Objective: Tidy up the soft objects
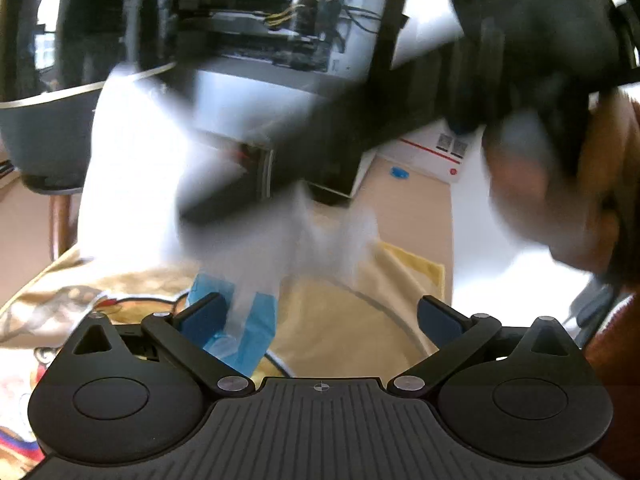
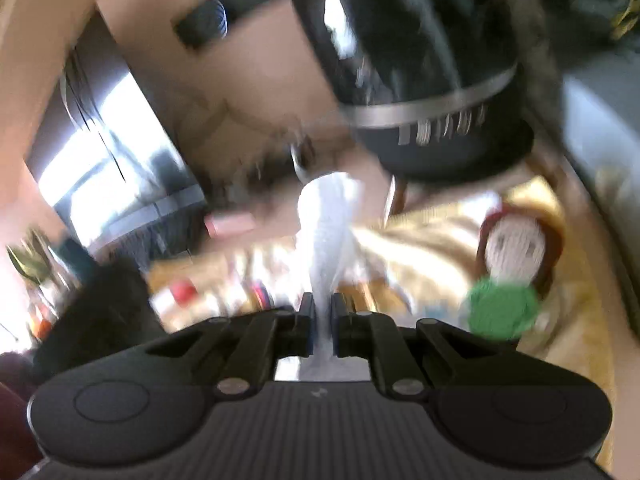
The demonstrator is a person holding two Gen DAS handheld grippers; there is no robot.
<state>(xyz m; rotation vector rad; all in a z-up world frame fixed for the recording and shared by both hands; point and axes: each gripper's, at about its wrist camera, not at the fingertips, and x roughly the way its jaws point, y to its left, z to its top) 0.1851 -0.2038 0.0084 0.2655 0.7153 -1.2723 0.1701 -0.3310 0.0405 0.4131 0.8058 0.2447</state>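
The white cloth (image 2: pixel 326 232) is clamped between the closed fingers of the right gripper (image 2: pixel 322 326), rising above a yellow printed blanket (image 2: pixel 436 236). The left gripper (image 1: pixel 320 320) is spread wide over a blue packet (image 1: pixel 248 340). Both views are blurred.

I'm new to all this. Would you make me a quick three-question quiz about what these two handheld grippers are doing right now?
1. True or false: the right gripper is shut on the white cloth.
2. The left gripper is: A) open, B) shut.
3. What colour is the round knitted piece lying on the yellow blanket?

Key: 1 true; 2 A; 3 green.
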